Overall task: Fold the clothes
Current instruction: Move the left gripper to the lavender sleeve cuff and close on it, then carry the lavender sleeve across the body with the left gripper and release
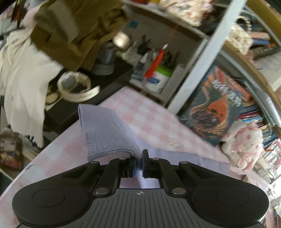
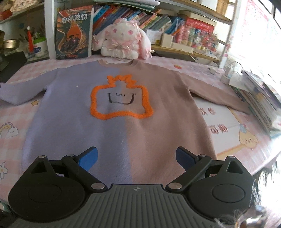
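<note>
Lilac-tan sweater [image 2: 123, 126], one; left gripper [image 1: 138, 164] pinching sleeve [image 1: 105, 129]; right gripper [image 2: 137, 156] wide.

L wrist: tilted, close over sleeve [image 1: 108, 133] | R wrist: facing shelves, above sweater [image 2: 112, 122] | shared: book [image 1: 216, 105]

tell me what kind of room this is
Probably a child's bedroom or study: crowded bookshelves, a plush bunny, and a pink checked cartoon table cover under the sweater.
</note>
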